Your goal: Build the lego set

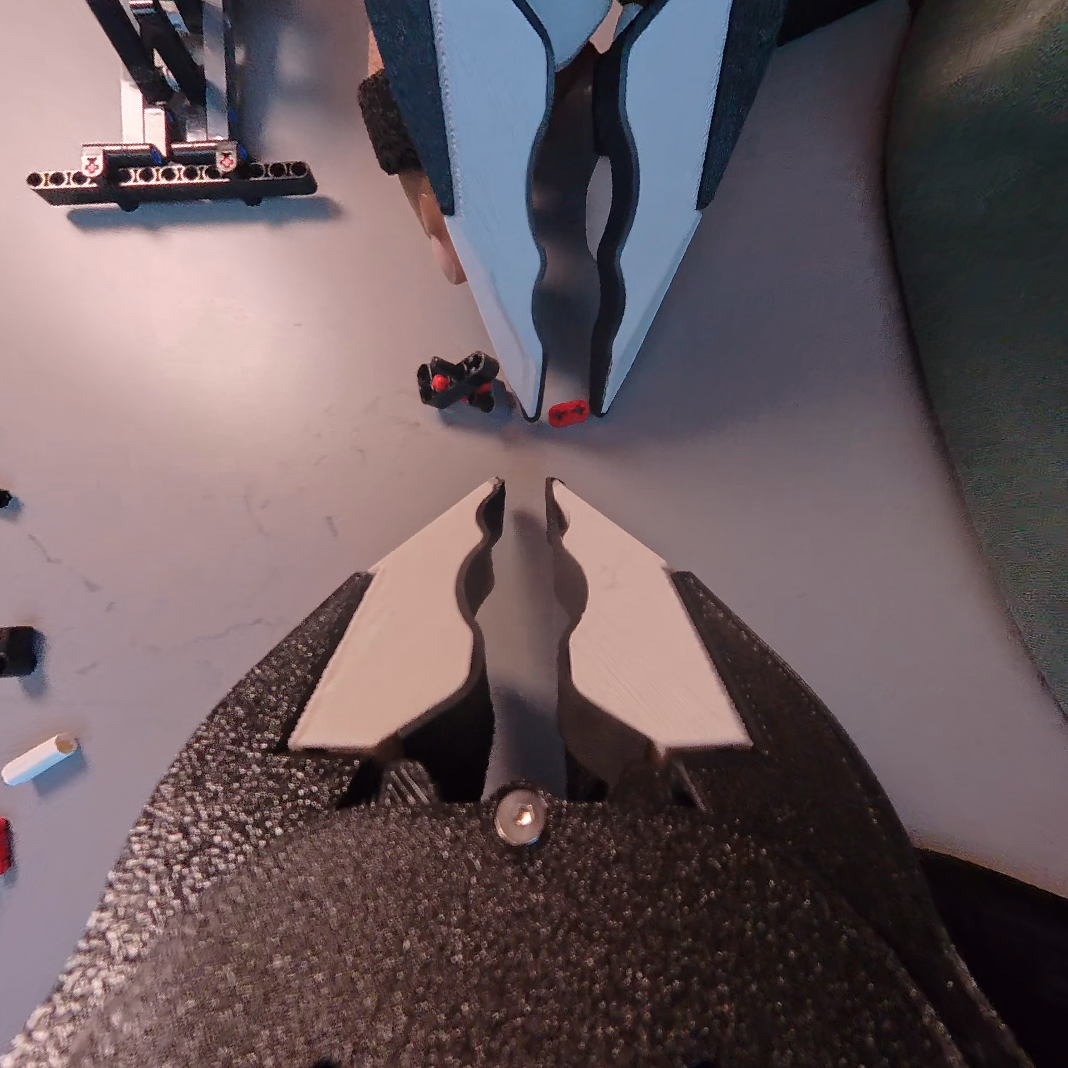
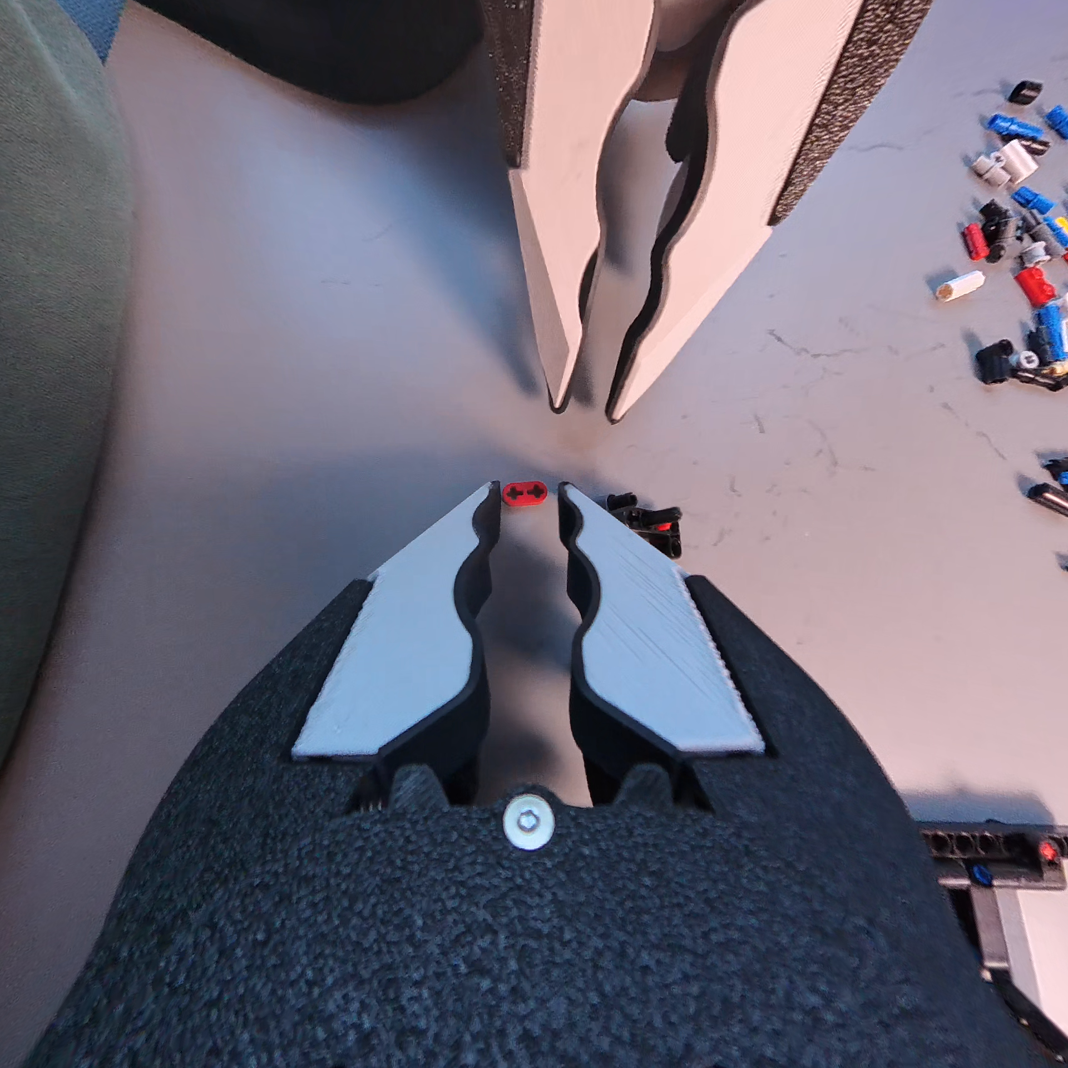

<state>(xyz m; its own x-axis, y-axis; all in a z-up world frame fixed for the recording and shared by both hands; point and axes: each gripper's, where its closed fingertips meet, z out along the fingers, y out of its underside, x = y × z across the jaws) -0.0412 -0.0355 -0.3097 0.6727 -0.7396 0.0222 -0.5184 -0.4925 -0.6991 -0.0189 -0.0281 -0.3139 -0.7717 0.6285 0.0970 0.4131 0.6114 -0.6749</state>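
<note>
A small red two-hole lego link (image 2: 524,493) lies flat on the grey table (image 2: 289,347). My right gripper (image 2: 529,485) is open, its tips on either side of the link with a small gap on each side; this also shows in the left wrist view (image 1: 568,413). My left gripper (image 1: 524,481) is narrowly open and empty, tips facing the right gripper's a short way from the link; it shows in the right wrist view (image 2: 585,413) too. A small black assembly with a red pin (image 1: 459,381) lies just beside the right gripper's fingers.
A large black beam assembly (image 1: 167,173) stands at the far left of the left wrist view. A pile of loose blue, red, grey and black parts (image 2: 1028,231) and a white pin (image 2: 959,286) lie off to the side. A green upholstered seat (image 1: 994,289) borders the table edge. Both grippers' tips are close together, under 4 cm apart. Left tips and right tips are each some 15 centimeters from the large black beam assembly (image 1: 167,173). Seen from the right wrist view (image 2: 960,830) as well.
</note>
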